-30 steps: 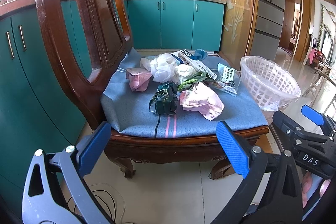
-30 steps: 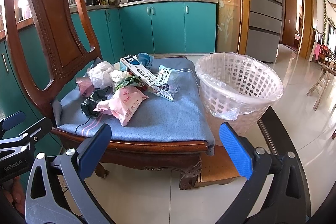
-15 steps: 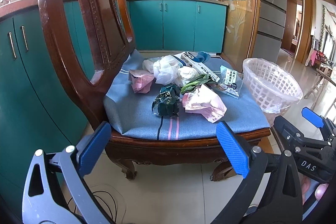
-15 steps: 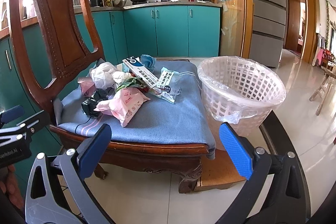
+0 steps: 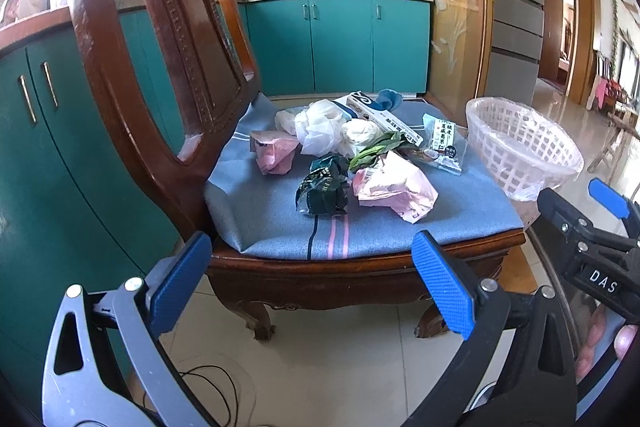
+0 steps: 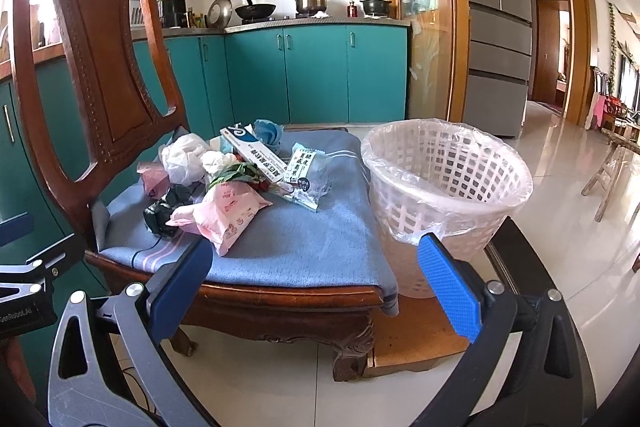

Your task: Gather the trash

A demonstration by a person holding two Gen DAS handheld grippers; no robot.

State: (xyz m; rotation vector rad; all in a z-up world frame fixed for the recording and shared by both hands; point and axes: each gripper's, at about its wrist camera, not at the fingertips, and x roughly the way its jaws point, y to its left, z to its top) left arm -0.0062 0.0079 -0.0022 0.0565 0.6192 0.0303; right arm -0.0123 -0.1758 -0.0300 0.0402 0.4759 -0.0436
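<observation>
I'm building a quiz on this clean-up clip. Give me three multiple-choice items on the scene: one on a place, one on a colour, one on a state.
1. Where does the trash pile lie?
A. on the chair cushion
B. in the basket
C. on the floor

2. What colour is the crumpled wrapper nearest the cushion's front edge on the left?
A. yellow
B. dark green
C. red

3. How are the two grippers?
A. both open, holding nothing
B. both shut on trash
C. only the left open

Answers: 1 A, the pile sits on the blue cushion beside the white basket. 2 B, it is dark green. 3 A, the left gripper and right gripper show spread, bare pads.
</observation>
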